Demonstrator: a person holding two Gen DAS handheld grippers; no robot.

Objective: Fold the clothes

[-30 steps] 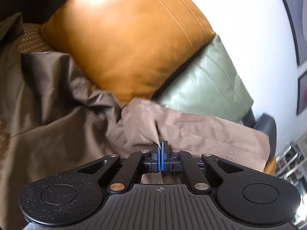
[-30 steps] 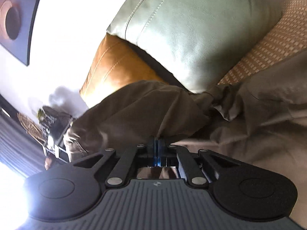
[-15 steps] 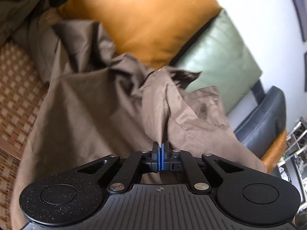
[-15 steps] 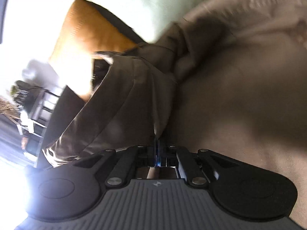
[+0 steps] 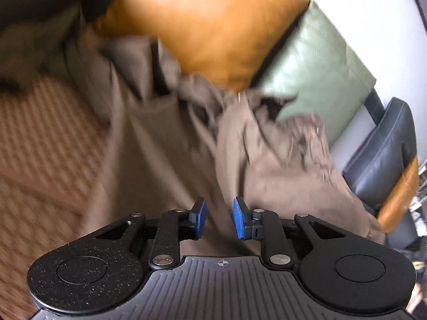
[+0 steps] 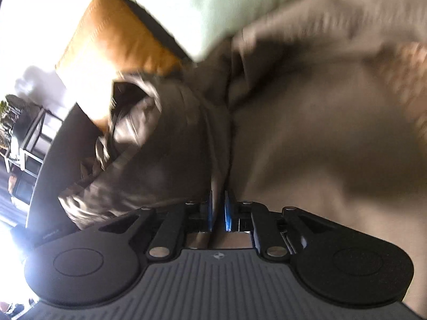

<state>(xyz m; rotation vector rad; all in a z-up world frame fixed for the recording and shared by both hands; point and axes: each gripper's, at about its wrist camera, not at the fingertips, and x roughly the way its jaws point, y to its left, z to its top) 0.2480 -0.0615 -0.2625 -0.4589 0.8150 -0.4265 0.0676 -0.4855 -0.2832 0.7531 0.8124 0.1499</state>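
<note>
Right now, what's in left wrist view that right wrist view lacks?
Left only: woven seat cover, dark blue cushion, left gripper with jaws opening, clear of the cloth. Right only: metal shelf by the bright window, right gripper with jaws just starting to open, a fabric ridge running between them. Both: brown garment, orange cushion, green cushion.

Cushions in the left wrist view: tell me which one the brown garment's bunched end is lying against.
The green cushion; the brown garment bunches at its lower edge. The orange cushion sits further left.
</note>
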